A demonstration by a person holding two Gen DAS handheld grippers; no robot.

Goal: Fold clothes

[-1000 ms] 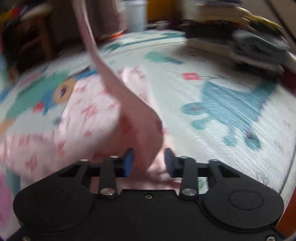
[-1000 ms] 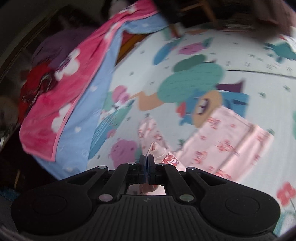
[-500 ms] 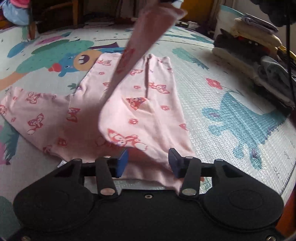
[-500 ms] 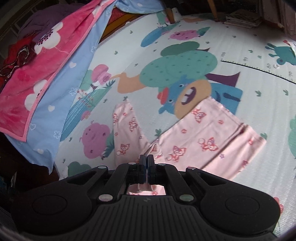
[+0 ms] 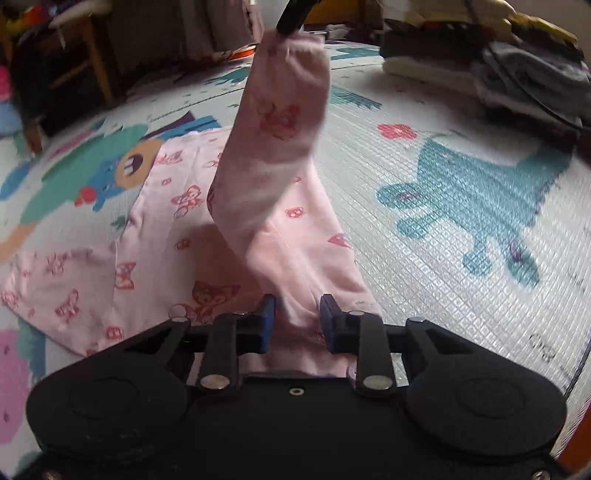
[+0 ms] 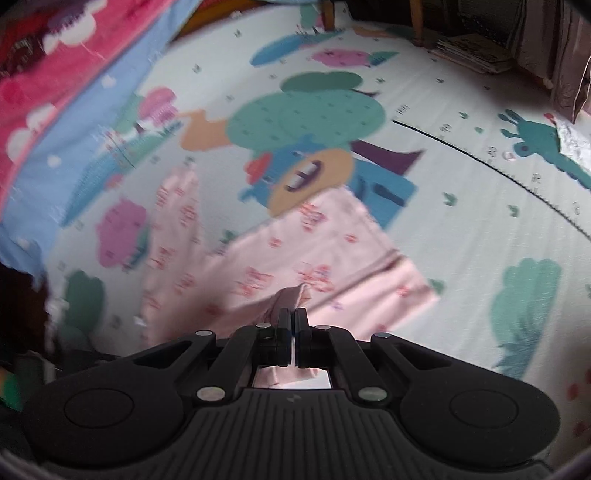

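Note:
A pink printed top (image 5: 170, 236) lies spread on the cartoon play mat (image 5: 461, 192). One sleeve (image 5: 280, 122) is lifted up from it, pinched at its cuff by my right gripper (image 5: 291, 18) near the top of the left wrist view. In the right wrist view my right gripper (image 6: 293, 325) is shut on the pink cuff (image 6: 291, 295), above the spread top (image 6: 280, 251). My left gripper (image 5: 295, 317) is open, low over the near hem, its fingers either side of the lifted sleeve's base.
A stack of folded clothes (image 5: 498, 62) sits at the far right of the mat. A wooden chair (image 5: 74, 70) stands at the far left. A pink and blue blanket (image 6: 62, 96) hangs along the mat's left edge. Books (image 6: 476, 51) lie at the far right.
My right gripper has carried the sleeve across over the body of the top. My left gripper stays open and has shifted slightly at the hem.

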